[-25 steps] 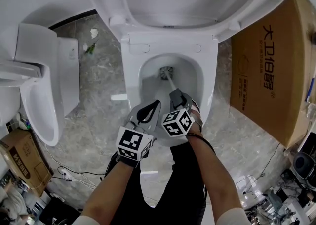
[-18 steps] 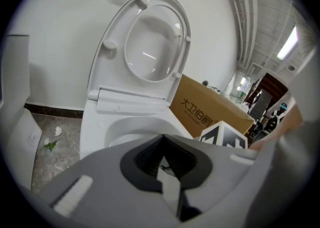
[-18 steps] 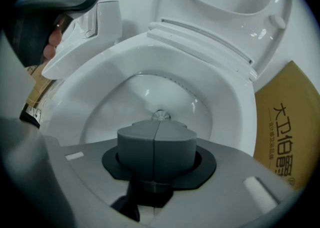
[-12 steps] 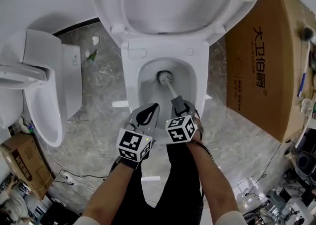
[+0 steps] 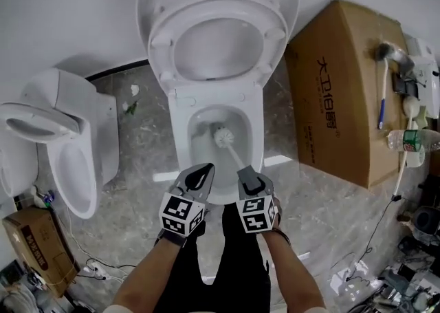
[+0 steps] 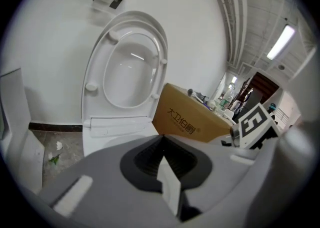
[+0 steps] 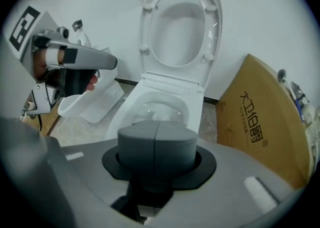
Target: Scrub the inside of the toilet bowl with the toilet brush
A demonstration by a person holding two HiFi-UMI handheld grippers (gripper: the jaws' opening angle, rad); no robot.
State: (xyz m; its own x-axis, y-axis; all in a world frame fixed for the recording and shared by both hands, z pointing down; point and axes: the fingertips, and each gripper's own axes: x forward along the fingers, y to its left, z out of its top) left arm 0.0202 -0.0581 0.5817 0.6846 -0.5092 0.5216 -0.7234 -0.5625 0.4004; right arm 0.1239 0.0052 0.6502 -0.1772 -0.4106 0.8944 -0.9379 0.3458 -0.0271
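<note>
Right gripper [image 5: 249,177] pinches the toilet brush [image 5: 221,137] handle, bristles inside the toilet bowl [image 5: 180,146]. Left gripper [image 5: 200,171] is pressed shut and empty. Right of the bowl sits a cardboard box [image 5: 340,91] printed "大卫伯爵".

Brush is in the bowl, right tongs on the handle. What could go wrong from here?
1. The right tongs grip the toilet brush only near its handle's end, so the head may twist or slip under scrubbing pressure.
2. The left tongs, shut and empty, hang close beside the right tongs over the front rim of the toilet; a sideways stroke could knock them.
3. The cardboard box stands close beside the toilet; splashes might wet it.
</note>
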